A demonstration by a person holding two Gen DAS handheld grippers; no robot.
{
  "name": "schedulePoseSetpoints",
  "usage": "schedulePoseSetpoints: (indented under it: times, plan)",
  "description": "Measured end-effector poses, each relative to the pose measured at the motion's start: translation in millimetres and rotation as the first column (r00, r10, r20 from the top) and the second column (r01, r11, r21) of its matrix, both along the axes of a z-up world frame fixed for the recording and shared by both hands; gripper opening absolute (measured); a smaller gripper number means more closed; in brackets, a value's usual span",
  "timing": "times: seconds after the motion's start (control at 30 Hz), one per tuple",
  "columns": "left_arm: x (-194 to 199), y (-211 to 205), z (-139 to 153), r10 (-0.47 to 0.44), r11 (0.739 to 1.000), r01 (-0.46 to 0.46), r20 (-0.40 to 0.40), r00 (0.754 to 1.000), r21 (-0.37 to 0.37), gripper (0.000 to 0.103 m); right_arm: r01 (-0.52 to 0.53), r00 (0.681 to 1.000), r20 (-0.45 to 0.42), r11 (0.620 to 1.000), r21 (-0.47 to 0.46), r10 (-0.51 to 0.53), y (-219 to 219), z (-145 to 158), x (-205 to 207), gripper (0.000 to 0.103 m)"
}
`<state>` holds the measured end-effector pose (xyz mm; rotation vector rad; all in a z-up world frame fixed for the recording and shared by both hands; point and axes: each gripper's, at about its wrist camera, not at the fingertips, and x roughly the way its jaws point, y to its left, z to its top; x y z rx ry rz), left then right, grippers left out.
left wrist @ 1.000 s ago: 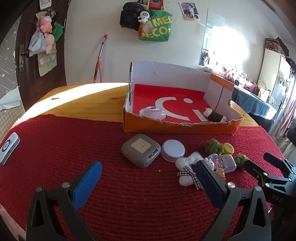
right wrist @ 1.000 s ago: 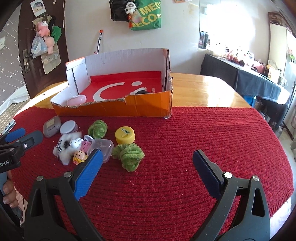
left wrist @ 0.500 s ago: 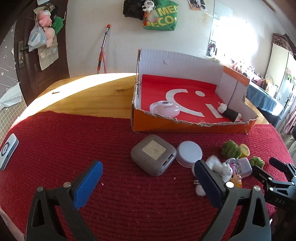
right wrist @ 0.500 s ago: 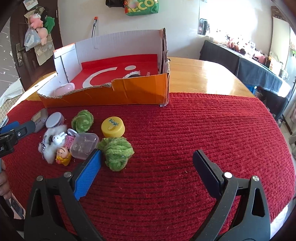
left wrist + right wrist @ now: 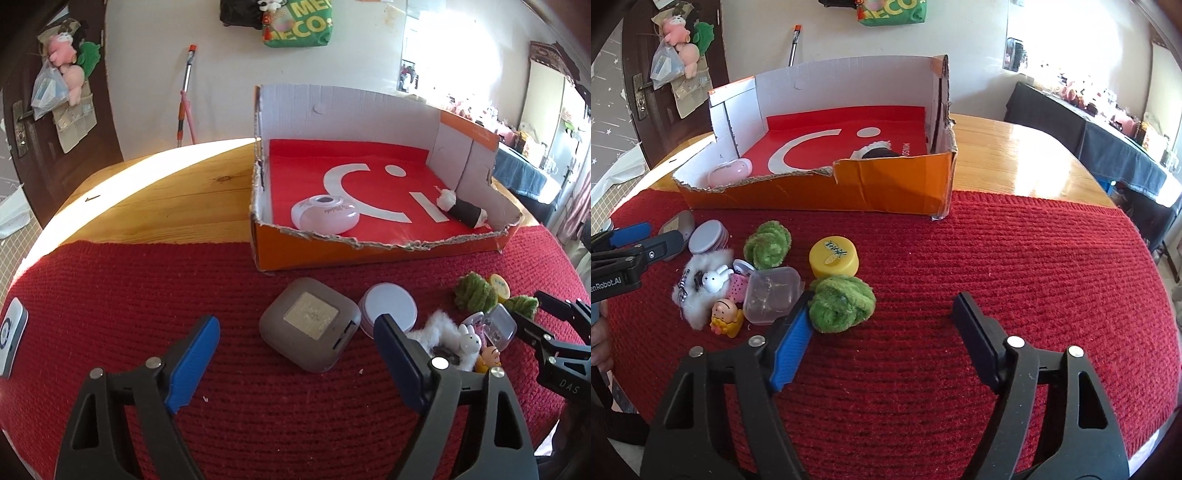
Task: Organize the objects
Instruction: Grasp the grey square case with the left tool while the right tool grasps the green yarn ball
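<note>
An orange cardboard box point(image 5: 369, 254) point(image 5: 886, 184) with a red floor holds a pink oval case point(image 5: 325, 214) and a black-and-white roll point(image 5: 463, 212). On the red mat lie a grey square case point(image 5: 309, 328), a white round tin point(image 5: 388, 308), a white fluffy toy with a rabbit figure point(image 5: 705, 280), a clear plastic box point(image 5: 772, 295), a yellow cap point(image 5: 833, 256) and two green yarn balls point(image 5: 842, 304) point(image 5: 767, 245). My left gripper point(image 5: 295, 354) is open around the grey case. My right gripper point(image 5: 882, 325) is open, its left finger beside the nearer green ball.
A white remote point(image 5: 11, 341) lies at the mat's left edge. The wooden table point(image 5: 166, 199) extends beyond the mat. A dark door with hanging toys point(image 5: 62, 92) is at left, a cluttered side table point(image 5: 1108, 147) at right.
Both grippers have moved forward and lower toward the objects. The grey case now sits between the left fingers; the nearer green ball is now by the right gripper's left finger.
</note>
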<state>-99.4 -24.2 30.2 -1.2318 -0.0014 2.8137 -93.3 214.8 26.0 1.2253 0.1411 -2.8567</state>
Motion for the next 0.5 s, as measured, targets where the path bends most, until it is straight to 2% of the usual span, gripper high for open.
schedulePoseSetpoints:
  times: [0.2, 0.27, 0.3, 0.33, 0.4, 0.47, 0.5]
  plan:
    - [-5.9, -1.1, -3.6, -0.021, 1.0, 0.021, 0.011, 1.0, 0.022, 0.084, -0.017, 1.0, 0.0, 1.0, -0.002, 0.017, -2.8, 0.4, -2.2, 0.062]
    - [-6.9, -1.4, -3.8, -0.029, 0.999, 0.029, 0.01, 1.0, 0.031, 0.08, -0.024, 1.0, 0.0, 1.0, -0.001, 0.024, -3.9, 0.8, -2.9, 0.057]
    - [-7.1, -1.7, -3.7, -0.038, 0.998, 0.037, 0.007, 0.999, 0.04, 0.075, -0.029, 1.0, 0.001, 1.0, -0.002, 0.029, -4.8, 0.8, -3.4, 0.055]
    - [-7.2, -1.8, -3.6, -0.047, 0.998, 0.047, 0.006, 0.999, 0.051, 0.068, -0.033, 0.999, 0.001, 0.999, -0.004, 0.033, -5.4, 0.7, -3.6, 0.052]
    - [-6.7, -1.8, -3.2, -0.067, 0.995, 0.067, 0.007, 0.998, 0.071, 0.062, -0.044, 0.999, 0.0, 0.999, -0.014, 0.044, -6.7, 0.7, -3.7, 0.045]
    - [-5.5, -0.9, -2.9, -0.07, 0.995, 0.069, 0.004, 0.998, 0.065, 0.061, -0.059, 0.998, -0.001, 0.998, -0.03, 0.059, -8.7, 1.1, -3.4, 0.03]
    - [-4.0, -0.4, -2.7, -0.073, 0.995, 0.073, 0.002, 0.997, 0.065, 0.061, -0.069, 0.998, -0.001, 0.997, -0.037, 0.069, -9.9, 1.3, -3.2, 0.029]
